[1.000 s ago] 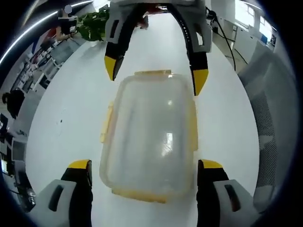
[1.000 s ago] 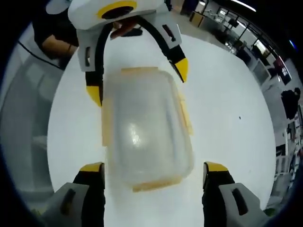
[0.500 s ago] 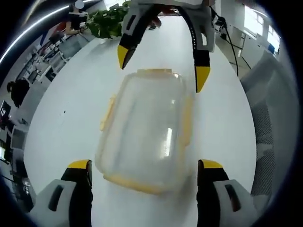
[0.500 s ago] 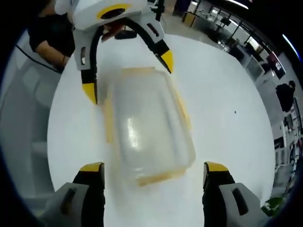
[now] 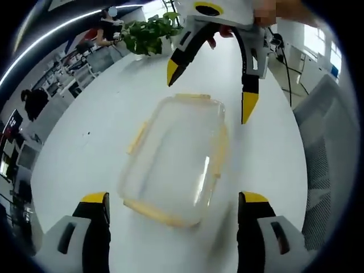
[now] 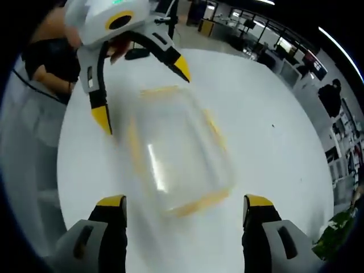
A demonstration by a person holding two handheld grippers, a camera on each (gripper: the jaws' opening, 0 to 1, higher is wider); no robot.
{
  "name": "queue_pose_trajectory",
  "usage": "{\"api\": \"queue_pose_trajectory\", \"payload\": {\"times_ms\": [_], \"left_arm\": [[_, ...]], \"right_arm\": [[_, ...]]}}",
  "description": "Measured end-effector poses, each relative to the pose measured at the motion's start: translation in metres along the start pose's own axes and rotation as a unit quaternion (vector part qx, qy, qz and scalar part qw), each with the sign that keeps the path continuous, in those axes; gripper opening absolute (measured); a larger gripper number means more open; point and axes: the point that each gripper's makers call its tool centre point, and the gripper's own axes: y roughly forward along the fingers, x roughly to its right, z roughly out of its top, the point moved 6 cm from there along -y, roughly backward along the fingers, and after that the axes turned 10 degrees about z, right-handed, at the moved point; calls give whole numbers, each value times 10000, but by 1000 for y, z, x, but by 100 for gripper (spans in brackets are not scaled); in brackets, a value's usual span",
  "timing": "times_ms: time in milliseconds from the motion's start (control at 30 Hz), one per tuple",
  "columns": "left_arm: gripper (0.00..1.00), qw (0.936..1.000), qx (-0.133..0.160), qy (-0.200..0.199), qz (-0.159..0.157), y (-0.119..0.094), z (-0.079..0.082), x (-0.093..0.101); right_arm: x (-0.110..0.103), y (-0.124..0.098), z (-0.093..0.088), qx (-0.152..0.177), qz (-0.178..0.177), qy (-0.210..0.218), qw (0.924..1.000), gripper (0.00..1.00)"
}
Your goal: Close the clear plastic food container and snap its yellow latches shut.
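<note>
White bench (image 5: pixel 85 159): broad, glossy surface, bare around the container on all sides; its far edge met a potted plant (image 5: pixel 149 34) in the left gripper view. Open-plan office beyond, with desks and a standing person (image 5: pixel 35 102) at one side; a mesh chair back (image 5: pixel 324 170) stood beside the bench.

Clear plastic food container (image 5: pixel 176 156): lay flat at mid-bench, lid on, yellow latches (image 5: pixel 138 138) along its rim; blurred in the right gripper view (image 6: pixel 176 153), so latch state could not be told.

Left gripper (image 5: pixel 173 202): jaws spread wide, holding nothing, at the container's near end.

Right gripper (image 6: pixel 185 205): jaws likewise spread, empty, facing from the opposite end and apart from the container.
</note>
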Motion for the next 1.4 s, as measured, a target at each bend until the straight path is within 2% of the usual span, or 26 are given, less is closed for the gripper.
{"api": "queue_pose_trajectory", "payload": {"times_ms": [67, 167, 400, 733, 800, 1033, 1200, 1400], "left_arm": [[95, 10000, -16, -54, 11, -1, -2, 1], [94, 9999, -19, -128, 46, -3, -4, 2], [94, 9991, 106, -390, 132, -11, -6, 5], [94, 9962, 237, -802, 255, -25, -17, 21], [94, 9947, 265, -961, 250, -28, -21, 24], [94, 9927, 194, -1155, 282, -37, -34, 34], [94, 9922, 183, -1196, 297, -44, -38, 42], [94, 9903, 341, -1293, 375, -54, -40, 50]], "right_arm": [[-3, 0, 1, 248, 44, 250, 9994, 84], [-7, -1, -4, 225, -17, 248, 9994, 85], [-15, -6, -8, 459, -150, 462, 9978, 85], [-34, -10, -22, 683, -230, 817, 9940, 85], [-39, -11, -25, 693, -235, 864, 9936, 85], [-52, -15, -31, 807, -244, 1016, 9912, 85], [-62, -20, -33, 975, -310, 1044, 9893, 84], [-73, -27, -34, 1304, -500, 1085, 9842, 84]]}}
